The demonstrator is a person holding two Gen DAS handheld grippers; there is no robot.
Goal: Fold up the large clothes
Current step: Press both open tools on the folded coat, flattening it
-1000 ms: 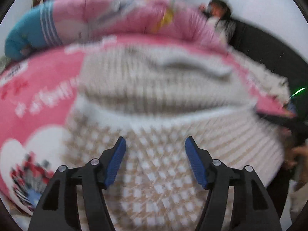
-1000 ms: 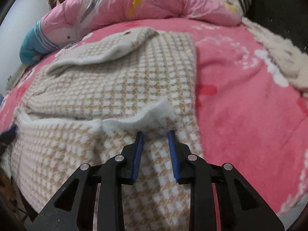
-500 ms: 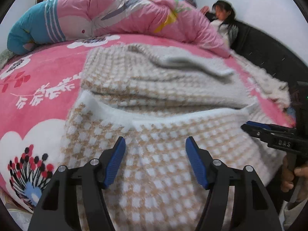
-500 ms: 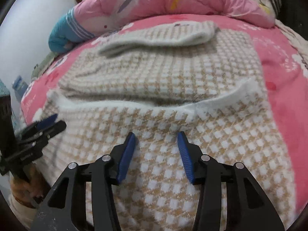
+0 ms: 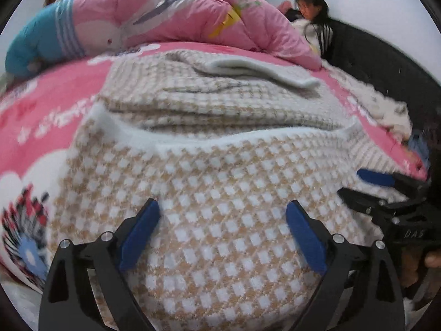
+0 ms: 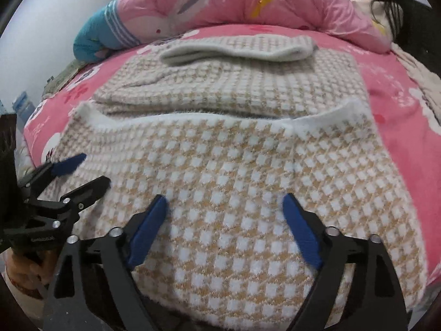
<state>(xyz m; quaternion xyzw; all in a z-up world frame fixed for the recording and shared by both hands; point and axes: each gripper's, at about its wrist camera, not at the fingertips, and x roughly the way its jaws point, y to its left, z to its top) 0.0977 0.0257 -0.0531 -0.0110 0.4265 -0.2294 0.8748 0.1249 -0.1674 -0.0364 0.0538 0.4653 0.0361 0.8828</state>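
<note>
A large beige-and-white checked knit garment (image 5: 220,193) lies on the pink bed, its near part folded over the far part, with a white edge (image 5: 220,138) across the middle. It also shows in the right wrist view (image 6: 234,179). My left gripper (image 5: 223,215) is open and empty just above the near fold. My right gripper (image 6: 224,207) is open and empty above the same fold. Each gripper shows in the other's view, the right one (image 5: 369,184) at the garment's right edge and the left one (image 6: 80,171) at its left edge.
A rolled pink quilt (image 5: 179,19) lies along the far side of the bed. A person (image 5: 311,8) sits at the far right by a dark headboard. A white fluffy blanket (image 5: 386,107) lies at the right. The pink bedsheet (image 6: 394,91) surrounds the garment.
My right gripper has let go of the white edge, opened wide and drawn back toward the near fold. My left gripper stayed open and shifted slightly nearer.
</note>
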